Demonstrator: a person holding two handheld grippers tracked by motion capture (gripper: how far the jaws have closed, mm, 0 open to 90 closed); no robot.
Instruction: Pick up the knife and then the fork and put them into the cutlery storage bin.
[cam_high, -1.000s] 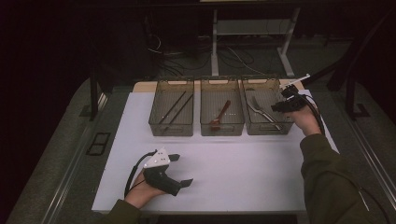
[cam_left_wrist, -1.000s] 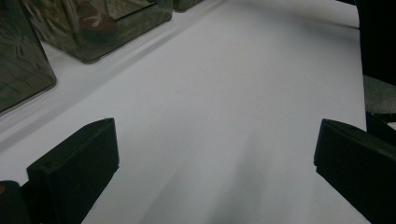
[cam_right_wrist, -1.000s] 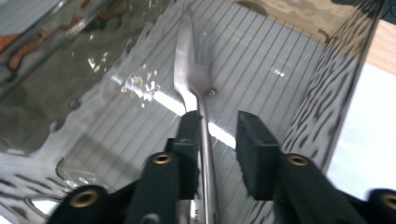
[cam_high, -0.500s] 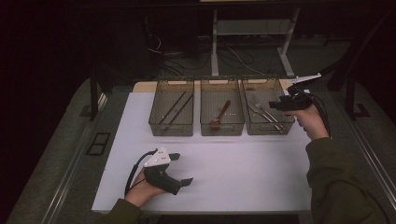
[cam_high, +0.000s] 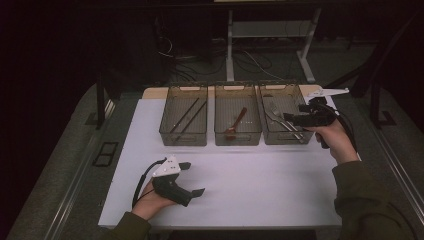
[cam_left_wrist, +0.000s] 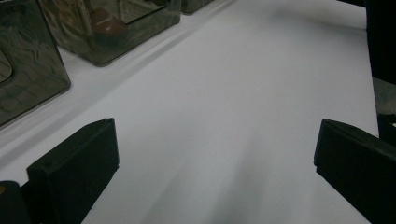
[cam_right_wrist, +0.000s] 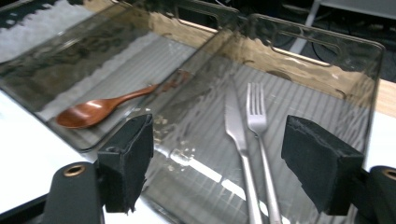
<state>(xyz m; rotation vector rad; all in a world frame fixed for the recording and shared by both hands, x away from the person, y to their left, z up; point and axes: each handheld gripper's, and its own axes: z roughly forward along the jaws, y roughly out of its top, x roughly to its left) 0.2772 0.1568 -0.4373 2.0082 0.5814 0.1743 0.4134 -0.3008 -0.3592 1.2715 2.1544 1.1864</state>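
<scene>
While the right gripper (cam_high: 295, 120) hangs at 3 o'clock above the right-hand bin (cam_high: 295, 92), its jaws have just been opening and stand wide, nothing between them | knife (cam_right_wrist: 238, 135) and fork (cam_right_wrist: 258, 126) lie side by side in that bin; wooden spoon (cam_right_wrist: 100, 107) in the middle bin (cam_high: 237, 137) | left gripper (cam_high: 195, 177) at 7 o'clock on the white mat (cam_high: 260, 185), jaws wide, empty

Three bins in a row at mat's (cam_high: 240, 190) far edge: left bin (cam_high: 183, 121) holds chopsticks (cam_high: 187, 116), middle bin (cam_high: 237, 120) spoon (cam_high: 235, 124), right bin (cam_high: 282, 119) fork (cam_right_wrist: 258, 135) beside knife (cam_right_wrist: 237, 135).
</scene>
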